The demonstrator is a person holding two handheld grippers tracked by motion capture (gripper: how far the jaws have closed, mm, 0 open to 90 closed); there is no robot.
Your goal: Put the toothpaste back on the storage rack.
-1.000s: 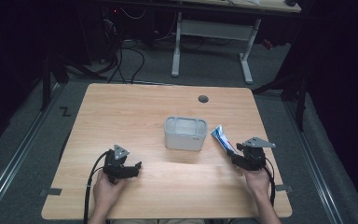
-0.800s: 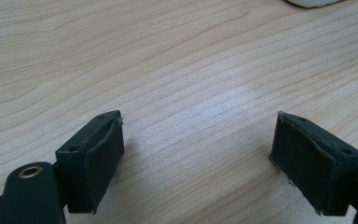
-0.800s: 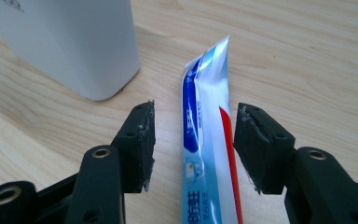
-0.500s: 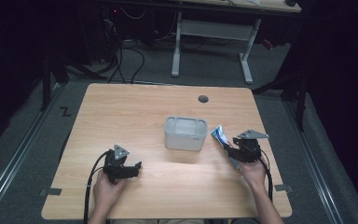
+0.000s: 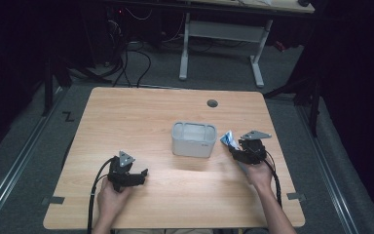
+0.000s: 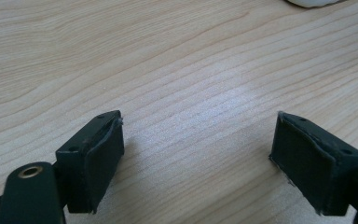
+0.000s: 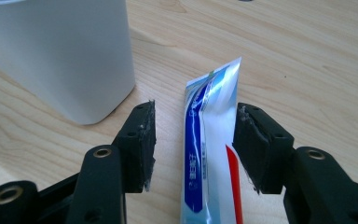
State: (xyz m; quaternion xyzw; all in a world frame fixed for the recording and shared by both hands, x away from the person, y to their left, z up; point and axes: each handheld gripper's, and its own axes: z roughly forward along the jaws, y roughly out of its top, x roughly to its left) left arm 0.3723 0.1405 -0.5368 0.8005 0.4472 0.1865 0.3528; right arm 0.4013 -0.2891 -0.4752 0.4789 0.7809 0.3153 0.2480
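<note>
A blue, white and red toothpaste tube (image 7: pixel 209 140) lies flat on the wooden table, just right of a white container (image 7: pixel 60 56). My right gripper (image 7: pixel 193 144) is open with the tube between its jaws. The left pad stands clear of the tube and the right pad is close beside it. From above, the tube (image 5: pixel 230 140) sticks out ahead of the right gripper (image 5: pixel 235 150), next to the container (image 5: pixel 192 146). My left gripper (image 6: pixel 198 154) is open over bare wood at the near left (image 5: pixel 143 175), with nothing between its pads.
A round cable hole (image 5: pixel 212 103) sits near the table's far edge. A white-legged desk frame (image 5: pixel 224 34) stands on the floor beyond the table. Bare wood stretches between the two hands, in front of the container.
My right gripper has moved left and forward towards the container, so its jaws now straddle the tube. The left gripper has stayed put.
</note>
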